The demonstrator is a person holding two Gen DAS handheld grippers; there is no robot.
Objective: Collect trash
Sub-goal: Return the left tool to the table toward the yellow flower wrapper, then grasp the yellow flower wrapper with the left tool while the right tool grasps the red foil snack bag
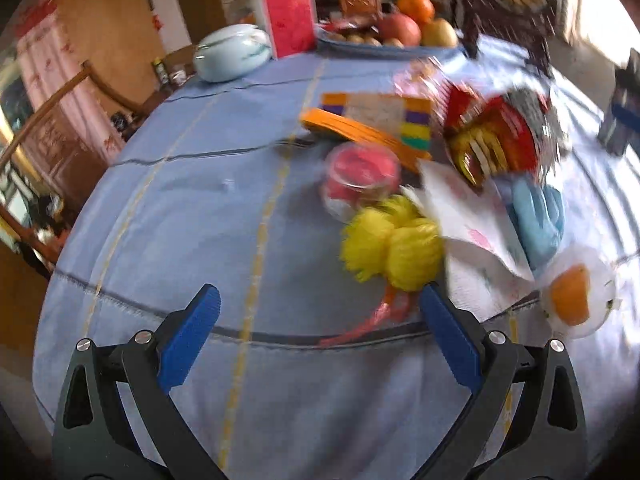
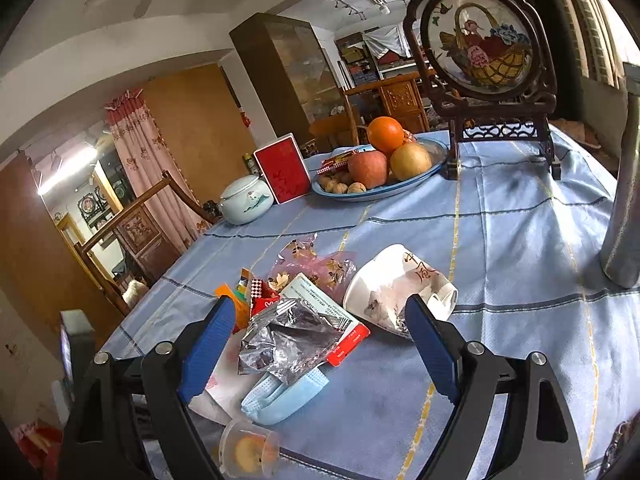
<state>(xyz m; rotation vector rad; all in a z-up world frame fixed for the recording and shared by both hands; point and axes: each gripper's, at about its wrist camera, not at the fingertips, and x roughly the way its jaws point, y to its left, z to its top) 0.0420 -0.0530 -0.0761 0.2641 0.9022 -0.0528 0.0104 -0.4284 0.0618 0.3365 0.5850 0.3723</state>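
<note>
Trash lies on the blue checked tablecloth [image 1: 180,208]. In the left wrist view: yellow foam fruit net [image 1: 394,246], clear cup with pink contents [image 1: 360,180], white napkin [image 1: 476,240], red snack bag [image 1: 494,142], blue face mask [image 1: 538,220], clear cup with orange fruit [image 1: 576,294]. My left gripper [image 1: 320,300] is open and empty, just short of the net. In the right wrist view my right gripper [image 2: 320,316] is open around the crumpled silver snack bag [image 2: 292,336], above the mask [image 2: 280,398]. A crushed paper cup [image 2: 396,284] lies beside its right finger.
A fruit plate [image 2: 434,158], red card [image 2: 282,168], pale lidded jar [image 2: 246,200] and framed basket ornament [image 2: 482,46] stand at the table's far side. A metal bottle [image 2: 626,184] stands right. Coloured paper stack [image 1: 376,122] lies mid-table. Wooden chairs [image 2: 132,220] stand left.
</note>
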